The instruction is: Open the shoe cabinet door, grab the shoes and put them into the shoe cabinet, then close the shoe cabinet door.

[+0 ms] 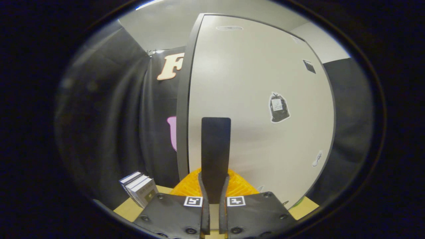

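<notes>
The shoe cabinet door is a pale flat panel with a dark left edge, standing close in front of me. A dark flat handle runs down its front. My gripper is shut on the lower end of this handle, one finger pressing on each side. Just beyond the fingers, under the handle, lies an orange ribbed thing; I cannot tell whether it is a shoe. The inside of the cabinet is hidden by the door.
Stickers dot the door's face. A few upright books stand left of the fingers on a light wooden surface. Black cloth hangs behind and to the left. A small green scrap shows at the door's lower right.
</notes>
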`<state>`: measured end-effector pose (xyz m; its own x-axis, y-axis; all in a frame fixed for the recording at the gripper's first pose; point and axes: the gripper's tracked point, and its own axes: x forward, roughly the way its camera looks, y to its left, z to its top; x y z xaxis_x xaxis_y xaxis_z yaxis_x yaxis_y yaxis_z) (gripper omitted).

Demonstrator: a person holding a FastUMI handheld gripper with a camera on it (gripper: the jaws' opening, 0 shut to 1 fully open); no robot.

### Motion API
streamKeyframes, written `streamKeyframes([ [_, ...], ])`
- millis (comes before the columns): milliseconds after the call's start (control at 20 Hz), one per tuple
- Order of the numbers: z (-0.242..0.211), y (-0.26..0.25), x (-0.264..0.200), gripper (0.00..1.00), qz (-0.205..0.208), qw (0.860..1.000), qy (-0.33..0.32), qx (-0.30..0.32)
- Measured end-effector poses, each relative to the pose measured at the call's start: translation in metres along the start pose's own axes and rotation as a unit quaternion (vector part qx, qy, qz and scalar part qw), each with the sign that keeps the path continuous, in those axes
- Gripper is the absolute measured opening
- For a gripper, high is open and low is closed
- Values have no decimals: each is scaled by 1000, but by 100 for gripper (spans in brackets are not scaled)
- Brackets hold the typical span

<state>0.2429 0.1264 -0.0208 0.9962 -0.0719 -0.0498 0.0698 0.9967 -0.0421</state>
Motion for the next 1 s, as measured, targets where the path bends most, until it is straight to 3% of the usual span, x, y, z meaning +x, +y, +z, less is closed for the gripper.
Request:
streamKeyframes([
  [400, -1, -7, -42, 12, 30, 1000, 3, 4],
  [1000, 4, -65, -139, 12, 134, 991, 21, -10],
])
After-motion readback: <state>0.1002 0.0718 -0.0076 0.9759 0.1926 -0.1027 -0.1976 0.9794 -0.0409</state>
